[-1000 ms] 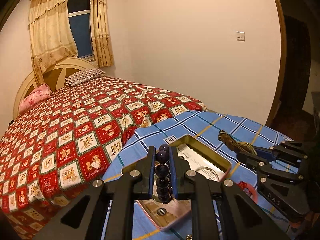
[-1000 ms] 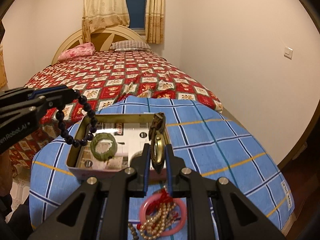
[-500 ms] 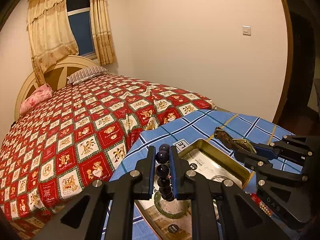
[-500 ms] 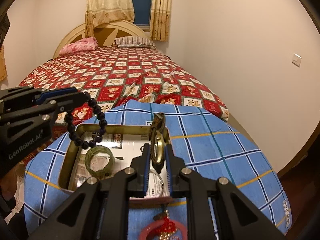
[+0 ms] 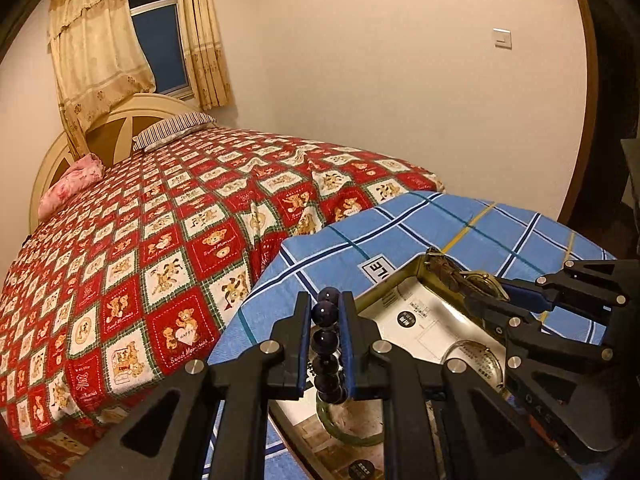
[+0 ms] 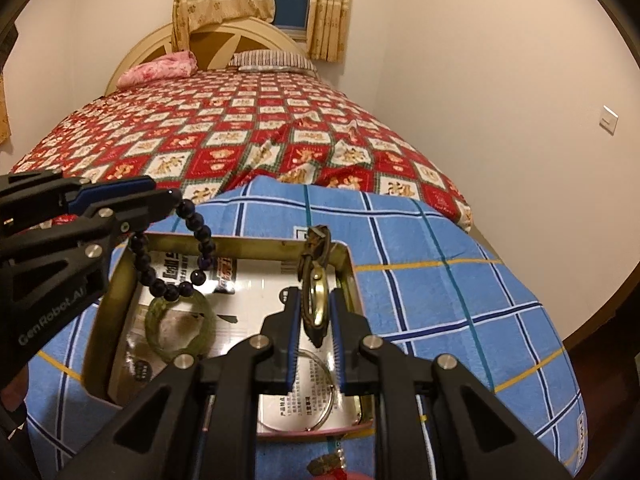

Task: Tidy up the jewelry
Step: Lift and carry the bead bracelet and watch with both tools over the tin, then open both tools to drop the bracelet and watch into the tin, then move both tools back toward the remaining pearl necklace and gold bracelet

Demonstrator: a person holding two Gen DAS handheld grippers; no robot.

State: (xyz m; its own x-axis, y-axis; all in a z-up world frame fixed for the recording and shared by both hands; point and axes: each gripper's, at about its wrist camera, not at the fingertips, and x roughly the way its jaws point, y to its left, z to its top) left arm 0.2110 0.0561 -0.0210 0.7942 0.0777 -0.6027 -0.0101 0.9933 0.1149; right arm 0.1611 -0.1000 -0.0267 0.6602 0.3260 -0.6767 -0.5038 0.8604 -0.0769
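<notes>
the left gripper (image 5: 325,312) is clamped on a string of round, glossy dark beads (image 6: 172,268), whose loop hangs over the left side of the shallow brass-rimmed tin (image 6: 240,240). the right gripper (image 6: 314,320) pinches a gold-cased watch (image 6: 316,296) with a brown strap over the tin's far right corner. a smooth green bangle (image 6: 180,320) and a thin wire bangle (image 6: 320,396) lie flat inside, on printed paper. the tin sits on a blue checked cloth (image 6: 440,280).

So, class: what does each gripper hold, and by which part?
The left gripper pinches the dark bead bracelet by a few beads at its top. The right gripper clamps the gold watch across its case.
</notes>
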